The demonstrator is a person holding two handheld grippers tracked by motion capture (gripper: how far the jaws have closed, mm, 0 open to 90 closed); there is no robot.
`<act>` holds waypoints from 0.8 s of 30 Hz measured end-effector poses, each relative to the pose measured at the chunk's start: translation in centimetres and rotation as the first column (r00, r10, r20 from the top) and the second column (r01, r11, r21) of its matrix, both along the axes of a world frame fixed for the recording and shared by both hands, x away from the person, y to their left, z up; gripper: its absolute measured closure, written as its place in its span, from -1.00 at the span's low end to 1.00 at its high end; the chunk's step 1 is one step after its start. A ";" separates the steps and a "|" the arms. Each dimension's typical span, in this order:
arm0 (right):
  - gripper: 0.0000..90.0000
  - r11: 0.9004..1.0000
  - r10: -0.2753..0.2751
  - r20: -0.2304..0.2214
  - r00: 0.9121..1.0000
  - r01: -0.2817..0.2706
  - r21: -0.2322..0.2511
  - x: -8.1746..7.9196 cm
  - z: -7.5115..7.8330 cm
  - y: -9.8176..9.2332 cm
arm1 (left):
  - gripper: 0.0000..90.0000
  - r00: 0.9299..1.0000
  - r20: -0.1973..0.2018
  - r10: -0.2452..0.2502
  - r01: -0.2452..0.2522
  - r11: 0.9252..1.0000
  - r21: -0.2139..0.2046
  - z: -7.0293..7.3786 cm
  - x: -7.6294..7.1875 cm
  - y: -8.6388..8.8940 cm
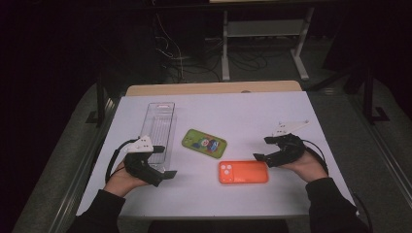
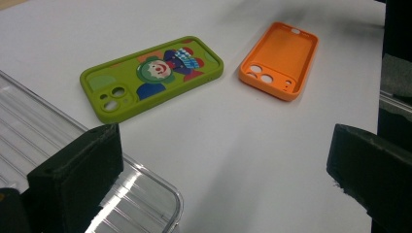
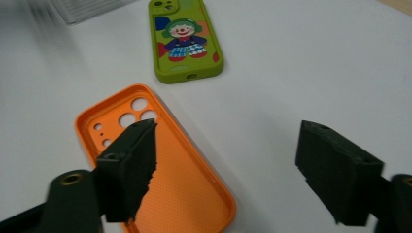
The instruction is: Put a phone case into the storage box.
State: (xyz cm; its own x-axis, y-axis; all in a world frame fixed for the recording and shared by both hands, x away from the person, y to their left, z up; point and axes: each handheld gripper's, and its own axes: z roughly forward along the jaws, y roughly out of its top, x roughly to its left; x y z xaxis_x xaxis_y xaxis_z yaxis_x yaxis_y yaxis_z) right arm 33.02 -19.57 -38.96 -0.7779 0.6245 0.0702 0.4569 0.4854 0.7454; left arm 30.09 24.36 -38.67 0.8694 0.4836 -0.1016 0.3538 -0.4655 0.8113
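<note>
An orange phone case [image 1: 243, 172] lies hollow side up near the table's front edge, its camera holes at its left end. A green phone case [image 1: 204, 143] printed with a clown lies behind and left of it. My right gripper [image 1: 264, 148] hovers just right of the orange case, jaws apart and nothing between them. In the right gripper view its left jaw overlaps the orange case [image 3: 155, 160], with the green case [image 3: 185, 41] beyond. My left gripper [image 1: 164, 161] stands open at the near end of a clear plastic tray [image 1: 158, 131]. Both cases lie ahead of it: green [image 2: 150, 77], orange [image 2: 279, 60].
The white table top [image 1: 233, 111] ends in a wooden strip [image 1: 214, 88] at the back. Beyond it the floor is dark, with cables and a white desk frame [image 1: 262, 34]. The clear tray [image 2: 48, 145] is ribbed, and its rounded corner sits under my left jaw.
</note>
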 end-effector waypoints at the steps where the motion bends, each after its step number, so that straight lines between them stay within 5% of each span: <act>1: -0.44 1.000 0.000 0.000 1.000 0.000 0.000 0.0 0.0 0.0 | -1.00 1.000 0.000 0.000 0.000 1.000 0.000 0.0 0.0 0.0; 15: 0.72 0.997 0.007 -0.052 0.999 -0.011 -0.079 3.2 -1.8 0.8 | -1.00 1.000 0.001 0.007 -0.007 1.000 -0.017 0.1 0.0 0.1; 19: 0.94 0.994 0.028 -0.082 0.996 -0.036 -0.107 4.0 -2.7 1.2 | -1.00 1.000 0.001 0.006 -0.006 1.000 -0.014 0.1 0.0 0.1; 24: 0.96 0.989 0.043 -0.111 0.993 -0.058 -0.138 4.2 -3.5 1.6 | -1.00 1.000 0.001 0.006 -0.006 1.000 -0.015 0.1 0.0 0.2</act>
